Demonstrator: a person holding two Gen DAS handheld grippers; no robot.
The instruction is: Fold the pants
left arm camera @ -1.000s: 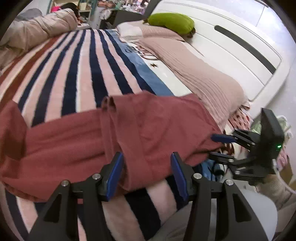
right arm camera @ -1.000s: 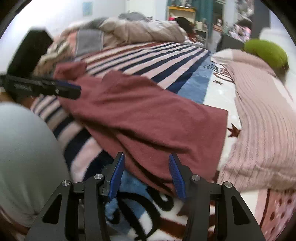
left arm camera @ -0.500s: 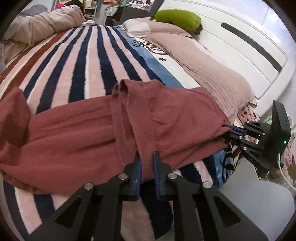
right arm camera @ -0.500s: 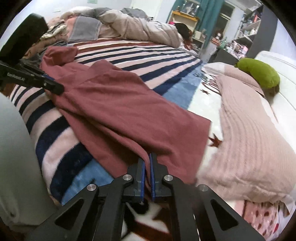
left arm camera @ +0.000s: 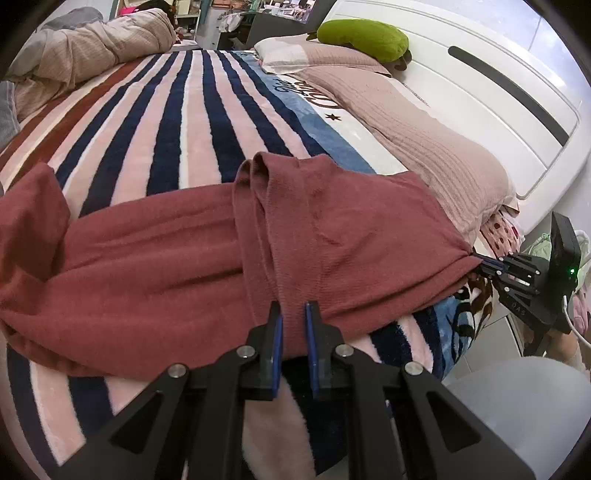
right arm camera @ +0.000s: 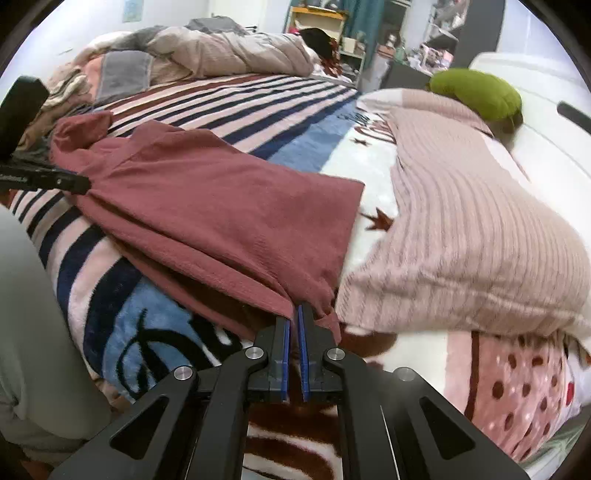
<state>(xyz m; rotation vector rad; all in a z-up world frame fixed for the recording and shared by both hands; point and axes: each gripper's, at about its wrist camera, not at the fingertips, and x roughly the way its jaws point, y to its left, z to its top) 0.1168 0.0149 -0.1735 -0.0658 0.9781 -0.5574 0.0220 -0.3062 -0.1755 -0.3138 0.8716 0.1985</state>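
Dusty-red pants (left arm camera: 184, 266) lie across a striped blanket (left arm camera: 177, 110) on a bed, with a raised fold ridge running through their middle. My left gripper (left arm camera: 293, 314) is shut on the near edge of the pants at that ridge. In the right wrist view the pants (right arm camera: 207, 206) spread leftward, and my right gripper (right arm camera: 294, 314) is shut on their near corner. That right gripper (left arm camera: 484, 264) also shows at the far right of the left wrist view, pinching the cloth. The left gripper (right arm camera: 79, 183) shows at the left edge of the right wrist view, holding the cloth.
A ribbed pink blanket (right arm camera: 461, 229) lies right beside the pants. A green cushion (left arm camera: 364, 35) rests by the white headboard (left arm camera: 498, 92). A rumpled duvet (right arm camera: 229, 48) lies along the far side. A person's grey-clad leg (right arm camera: 26, 314) is near the bed's edge.
Both grippers went from open to shut on the near edge of the pants. The right gripper has since pulled its corner sideways, drawing the cloth tauter.
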